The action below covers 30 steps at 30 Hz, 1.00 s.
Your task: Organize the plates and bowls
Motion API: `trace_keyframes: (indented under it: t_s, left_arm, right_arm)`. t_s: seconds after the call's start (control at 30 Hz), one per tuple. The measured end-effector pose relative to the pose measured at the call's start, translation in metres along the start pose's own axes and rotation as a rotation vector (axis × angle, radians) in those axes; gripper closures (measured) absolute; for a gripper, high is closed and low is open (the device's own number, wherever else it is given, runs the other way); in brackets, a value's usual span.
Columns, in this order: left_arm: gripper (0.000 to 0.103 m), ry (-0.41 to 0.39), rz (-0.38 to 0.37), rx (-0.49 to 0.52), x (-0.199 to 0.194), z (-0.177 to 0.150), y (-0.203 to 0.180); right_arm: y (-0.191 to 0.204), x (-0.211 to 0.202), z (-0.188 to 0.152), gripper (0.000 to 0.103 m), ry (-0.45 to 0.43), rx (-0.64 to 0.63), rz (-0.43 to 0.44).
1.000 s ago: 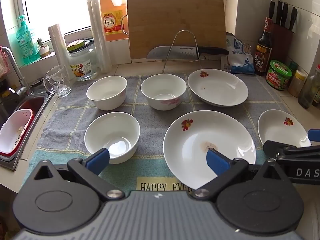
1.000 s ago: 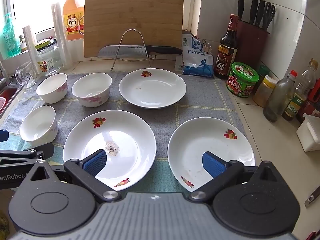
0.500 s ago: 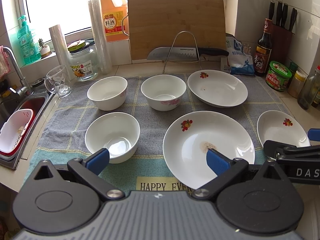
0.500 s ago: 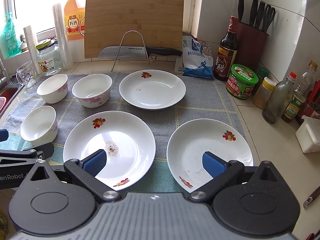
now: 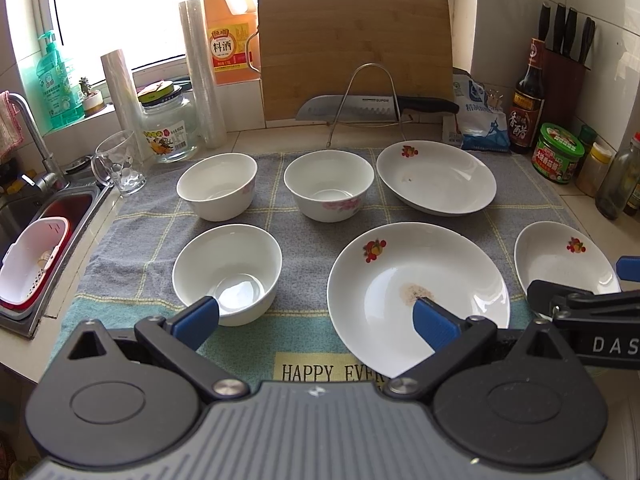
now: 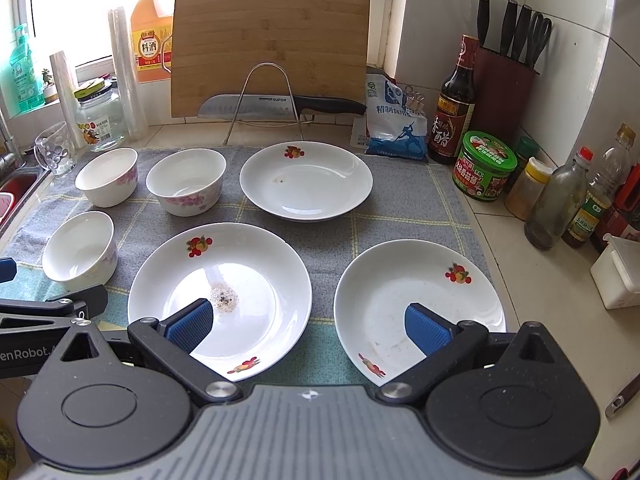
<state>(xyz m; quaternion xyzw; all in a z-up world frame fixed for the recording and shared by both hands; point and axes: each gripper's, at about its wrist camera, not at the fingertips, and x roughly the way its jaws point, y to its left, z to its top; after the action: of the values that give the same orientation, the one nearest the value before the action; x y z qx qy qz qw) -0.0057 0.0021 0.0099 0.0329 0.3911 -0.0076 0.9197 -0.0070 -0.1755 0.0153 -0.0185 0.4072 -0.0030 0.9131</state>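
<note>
Left wrist view looks over a desk (image 5: 256, 138) covered by a grey checked towel (image 5: 308, 236), on which three plates and three bowls lie apart from one another. The left claw (image 5: 316, 320) is released, its blue pads spread wide and holding nothing. Just ahead of its right pad lies the middle plate (image 5: 416, 276), with a brownish speck near its centre; the pad overlaps that plate's near part in the view, though contact cannot be told. Ahead of its left pad sits the near bowl (image 5: 228, 268). Farther out, in a row, stand the far-left bowl (image 5: 218, 184), the pink-flowered bowl (image 5: 328, 184) and the far plate (image 5: 436, 178).

Right wrist view shows the right claw (image 6: 306, 326) likewise released and empty. The middle plate (image 6: 220, 288) lies ahead of its left pad and the right plate (image 6: 420, 300) ahead of its right pad, the gap between the two plates lying straight in front of the claw. The far plate (image 6: 306, 180) sits beyond, near the centre line. The bowls stand well off to the claw's left.
</note>
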Motion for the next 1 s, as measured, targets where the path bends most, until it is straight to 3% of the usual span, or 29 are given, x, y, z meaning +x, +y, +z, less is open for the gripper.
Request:
trace_keyframes:
  t_s: [1.0]
  left_arm:
    - [0.001, -0.009, 0.007, 0.000, -0.0017, 0.0002, 0.0032]
  right_arm:
    - [0.0007, -0.0007, 0.0027, 0.000, -0.010, -0.013, 0.003]
